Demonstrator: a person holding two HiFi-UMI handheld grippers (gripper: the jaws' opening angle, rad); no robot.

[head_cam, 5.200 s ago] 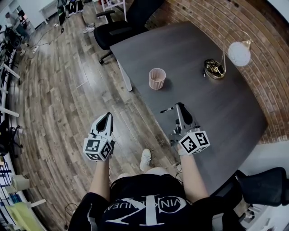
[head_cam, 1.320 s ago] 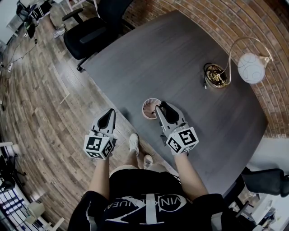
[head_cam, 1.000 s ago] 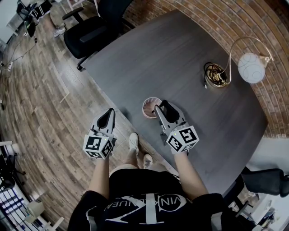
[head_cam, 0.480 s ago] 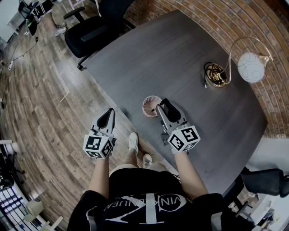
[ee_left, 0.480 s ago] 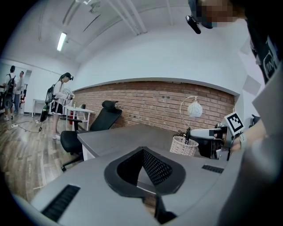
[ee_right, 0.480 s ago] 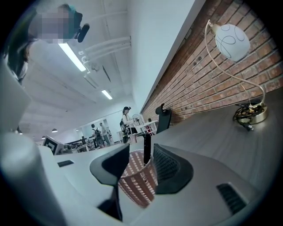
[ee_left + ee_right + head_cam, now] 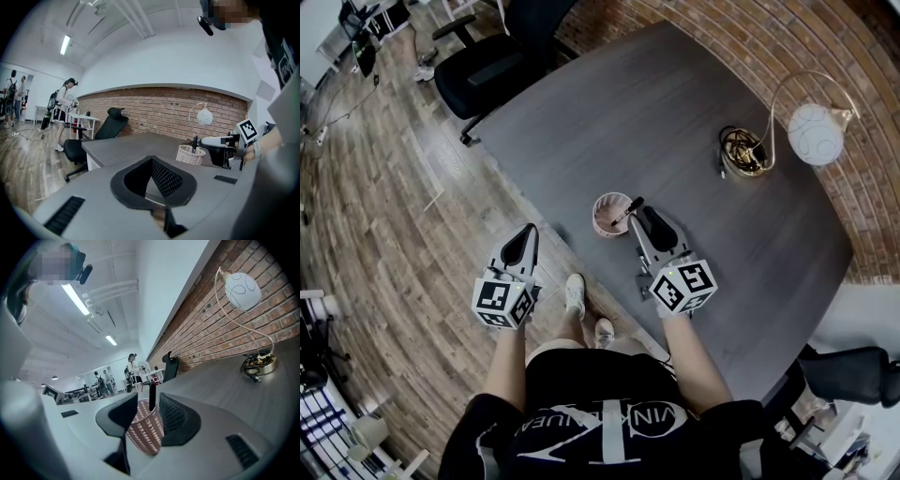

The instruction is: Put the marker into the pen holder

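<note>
The pink ribbed pen holder [image 7: 609,216] stands near the table's front edge. The dark marker [image 7: 629,210] sits in it, leaning over the rim toward my right gripper [image 7: 643,217]. That gripper is just behind and right of the holder, jaws wide open and off the marker. In the right gripper view the holder [image 7: 145,434] shows through the gap between the jaws of the right gripper [image 7: 148,405], with the marker [image 7: 151,392] upright beyond them. My left gripper [image 7: 528,232] hangs over the floor left of the table, shut and empty. From the left gripper [image 7: 152,161] I see the holder [image 7: 190,155].
The dark grey table [image 7: 675,103] has a brass lamp base [image 7: 742,150] with a white globe [image 7: 815,132] at the back right, by the brick wall. A black office chair [image 7: 487,66] stands at the far left corner. Wooden floor lies to the left. People stand far off [image 7: 63,112].
The right gripper has let go of the marker, which now rests in the holder, and has drawn back slightly to the right. The left gripper has not moved.
</note>
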